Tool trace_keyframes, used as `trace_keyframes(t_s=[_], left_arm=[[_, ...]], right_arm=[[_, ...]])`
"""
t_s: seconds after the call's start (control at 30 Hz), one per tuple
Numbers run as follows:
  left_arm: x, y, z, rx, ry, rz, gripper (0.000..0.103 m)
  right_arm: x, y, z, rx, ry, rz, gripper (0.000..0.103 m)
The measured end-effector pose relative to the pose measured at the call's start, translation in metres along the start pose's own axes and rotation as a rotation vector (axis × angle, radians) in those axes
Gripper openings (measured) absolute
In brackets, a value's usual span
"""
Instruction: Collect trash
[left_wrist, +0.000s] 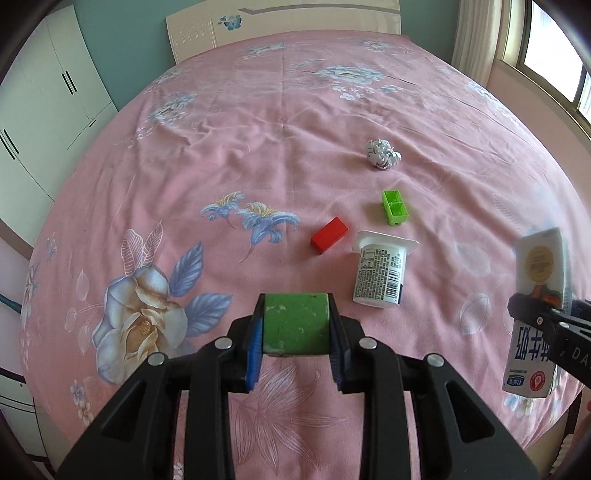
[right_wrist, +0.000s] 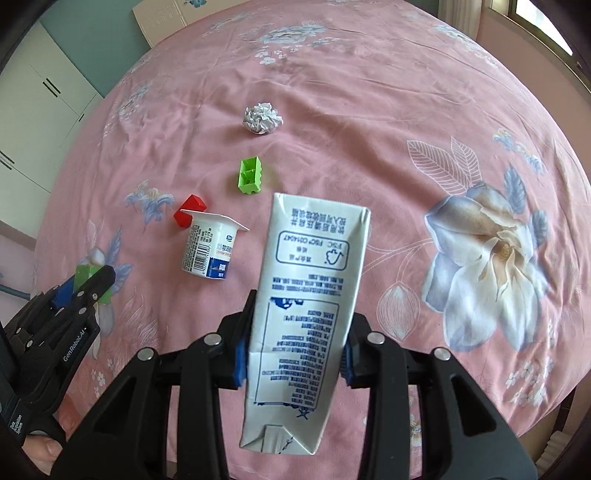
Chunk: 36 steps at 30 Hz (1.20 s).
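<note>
My left gripper (left_wrist: 295, 321) is shut on a green block (left_wrist: 295, 323) and holds it above the pink bed sheet (left_wrist: 258, 129); it also shows at the left of the right wrist view (right_wrist: 86, 282). My right gripper (right_wrist: 295, 332) is shut on a white milk carton (right_wrist: 306, 302), which also shows at the right edge of the left wrist view (left_wrist: 537, 314). On the sheet lie a white yogurt cup (left_wrist: 380, 273) on its side, a crumpled paper ball (left_wrist: 382, 153), a red block (left_wrist: 328, 235) and a light green brick (left_wrist: 395, 206).
The bed's headboard (left_wrist: 280, 26) is at the far end. White wardrobes (left_wrist: 44, 110) stand to the left. A window (left_wrist: 554, 55) and curtain are at the far right. The bed's near edge runs under both grippers.
</note>
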<state>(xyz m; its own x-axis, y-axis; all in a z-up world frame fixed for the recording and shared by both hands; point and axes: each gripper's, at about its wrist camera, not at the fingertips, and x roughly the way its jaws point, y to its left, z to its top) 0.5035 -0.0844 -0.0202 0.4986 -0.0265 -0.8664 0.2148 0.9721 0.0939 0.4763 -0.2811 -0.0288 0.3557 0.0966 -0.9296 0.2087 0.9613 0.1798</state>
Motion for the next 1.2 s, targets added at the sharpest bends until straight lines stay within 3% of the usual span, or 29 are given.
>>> trace_keyframes(t_s=[0.3,0.7,0.93,1.2], left_arm=[[-0.102,-0.015,-0.017,0.057,-0.112,0.036,0.032],[-0.203,-0.035,-0.056,0.132,-0.206,0.044,0.032],[-0.244,-0.041,-0.085,0.180,-0.231,0.033,0.032],[-0.262,-0.051,-0.132,0.238,-0.212,0.005,0.032]], right_arm=[[-0.104,0.012,-0.029,-0.114,-0.128,0.002,0.038],[-0.191,0.017,-0.078,-0.190,-0.217,0.004,0.038],[-0.228,0.012,-0.116,-0.239,-0.249,0.008,0.038],[-0.250,0.012,-0.170,-0.321,-0.253,0.009,0.038]])
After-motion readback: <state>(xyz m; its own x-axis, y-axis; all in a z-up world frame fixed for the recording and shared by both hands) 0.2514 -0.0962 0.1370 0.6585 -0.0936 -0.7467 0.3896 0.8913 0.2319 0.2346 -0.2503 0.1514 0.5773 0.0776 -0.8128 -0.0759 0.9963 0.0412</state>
